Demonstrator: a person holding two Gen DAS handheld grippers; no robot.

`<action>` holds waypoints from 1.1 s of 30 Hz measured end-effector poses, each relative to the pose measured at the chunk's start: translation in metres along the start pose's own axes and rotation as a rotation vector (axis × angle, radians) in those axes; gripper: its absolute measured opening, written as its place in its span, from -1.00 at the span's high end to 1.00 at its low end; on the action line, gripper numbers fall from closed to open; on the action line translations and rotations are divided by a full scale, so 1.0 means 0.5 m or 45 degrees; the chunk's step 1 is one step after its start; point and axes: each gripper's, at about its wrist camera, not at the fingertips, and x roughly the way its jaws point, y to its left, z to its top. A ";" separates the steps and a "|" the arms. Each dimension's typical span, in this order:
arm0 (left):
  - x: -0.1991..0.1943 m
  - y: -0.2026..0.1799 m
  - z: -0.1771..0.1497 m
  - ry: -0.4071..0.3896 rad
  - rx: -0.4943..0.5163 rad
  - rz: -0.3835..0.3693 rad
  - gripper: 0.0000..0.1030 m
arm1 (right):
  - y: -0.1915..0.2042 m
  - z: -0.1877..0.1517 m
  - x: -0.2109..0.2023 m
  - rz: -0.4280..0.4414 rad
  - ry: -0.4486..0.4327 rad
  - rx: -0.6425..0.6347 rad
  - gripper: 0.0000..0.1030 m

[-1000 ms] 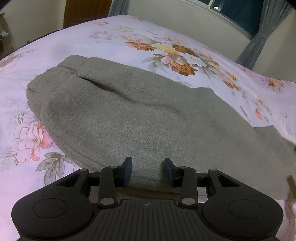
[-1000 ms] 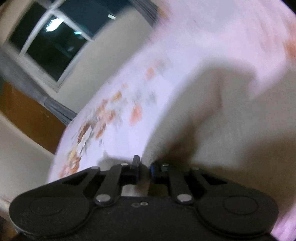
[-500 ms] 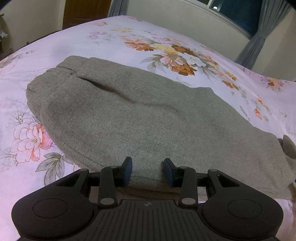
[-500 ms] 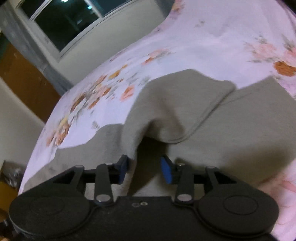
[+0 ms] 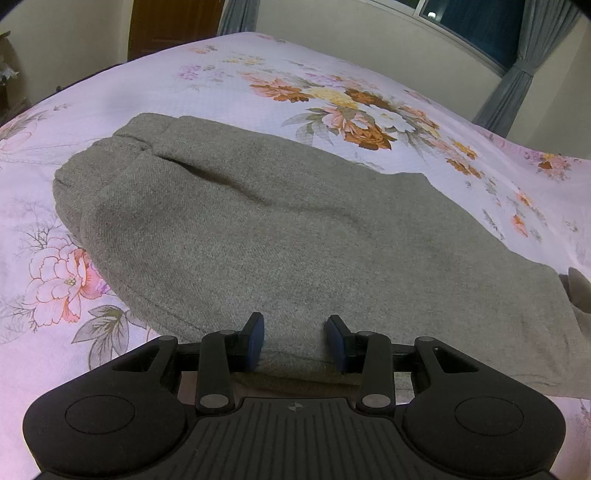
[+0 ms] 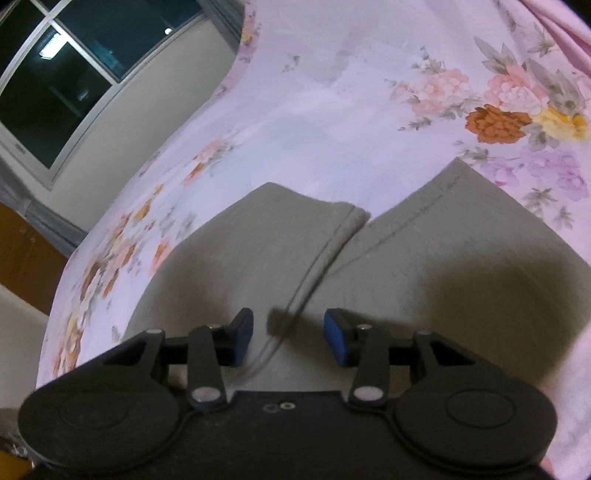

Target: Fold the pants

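Observation:
Grey pants (image 5: 280,229) lie folded lengthwise on the floral bed sheet, waistband end at far left, legs running right. My left gripper (image 5: 294,341) is open, its blue-padded fingers on either side of the pants' near edge without pinching it. In the right wrist view the two hemmed leg ends (image 6: 332,240) lie flat, one overlapping the other. My right gripper (image 6: 288,332) is open and empty just above them, casting a shadow on the cloth.
The pink floral sheet (image 5: 332,81) covers the bed on all sides of the pants. A window (image 6: 55,74), grey curtains (image 5: 517,62) and a wooden door (image 5: 173,22) stand beyond the bed's far edge.
My right gripper opened and let the leg ends go; they dropped flat onto the bed. My left gripper stayed open and drew back slightly.

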 end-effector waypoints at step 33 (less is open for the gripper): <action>0.010 -0.013 0.007 0.015 0.091 0.050 0.26 | -0.159 -0.032 -0.159 -0.058 -0.004 -0.012 0.50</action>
